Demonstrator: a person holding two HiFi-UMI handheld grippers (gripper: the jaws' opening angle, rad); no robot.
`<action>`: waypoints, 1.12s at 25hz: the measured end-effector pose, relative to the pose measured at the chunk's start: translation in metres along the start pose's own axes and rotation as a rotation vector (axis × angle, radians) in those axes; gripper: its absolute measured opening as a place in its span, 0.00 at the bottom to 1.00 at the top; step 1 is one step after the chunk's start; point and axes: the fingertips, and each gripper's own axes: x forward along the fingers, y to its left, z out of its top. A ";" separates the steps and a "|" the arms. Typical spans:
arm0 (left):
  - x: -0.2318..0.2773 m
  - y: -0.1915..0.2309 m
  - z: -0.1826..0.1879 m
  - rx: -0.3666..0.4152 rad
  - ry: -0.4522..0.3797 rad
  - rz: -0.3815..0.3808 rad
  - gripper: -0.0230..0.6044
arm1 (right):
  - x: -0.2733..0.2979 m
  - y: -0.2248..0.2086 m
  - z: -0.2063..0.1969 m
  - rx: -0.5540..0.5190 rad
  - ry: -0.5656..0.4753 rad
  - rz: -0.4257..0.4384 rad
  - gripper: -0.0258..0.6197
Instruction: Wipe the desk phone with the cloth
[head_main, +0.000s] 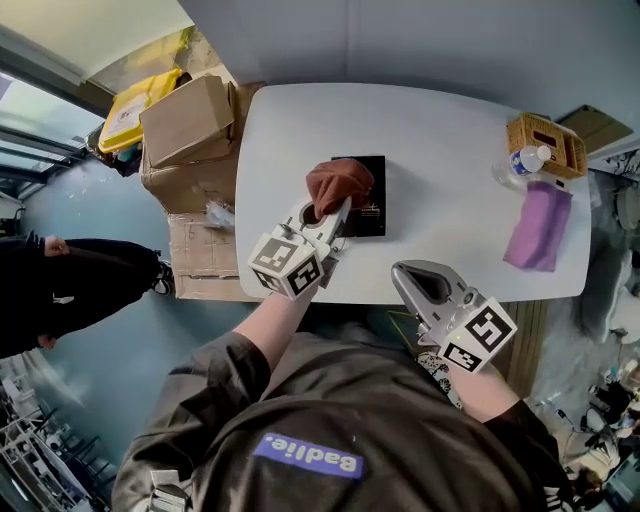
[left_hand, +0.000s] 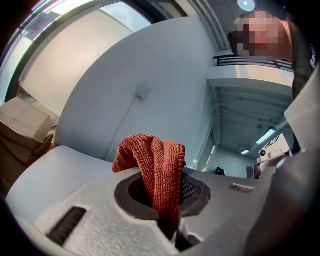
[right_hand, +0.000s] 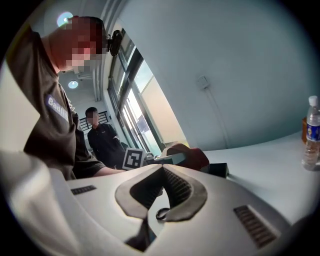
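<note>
A black desk phone (head_main: 366, 203) lies flat at the middle of the white table (head_main: 440, 120). A rust-red cloth (head_main: 339, 181) rests bunched on the phone's near-left top part. My left gripper (head_main: 328, 210) is shut on that cloth (left_hand: 156, 167), which stands up from between the jaws (left_hand: 168, 222) in the left gripper view. My right gripper (head_main: 404, 271) hovers over the table's front edge, right of the phone, shut with nothing in it (right_hand: 161, 170). From the right gripper view the cloth (right_hand: 194, 156) and the phone's dark edge (right_hand: 219, 170) show beyond the jaws.
At the table's far right stand a wicker basket (head_main: 547, 140) and a water bottle (head_main: 526, 160), with a purple cloth (head_main: 540, 226) in front of them. Cardboard boxes (head_main: 188, 120) are stacked left of the table. A person in black (head_main: 70, 285) stands at the left.
</note>
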 end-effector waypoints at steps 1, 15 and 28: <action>0.006 0.006 -0.006 -0.006 0.006 0.011 0.09 | -0.002 -0.005 -0.001 0.005 0.006 -0.004 0.08; 0.027 0.059 -0.079 -0.118 0.094 0.147 0.09 | -0.036 -0.052 -0.022 0.059 0.060 -0.055 0.08; -0.016 0.018 -0.147 -0.173 0.229 0.090 0.09 | -0.038 -0.031 -0.033 0.089 0.043 -0.075 0.08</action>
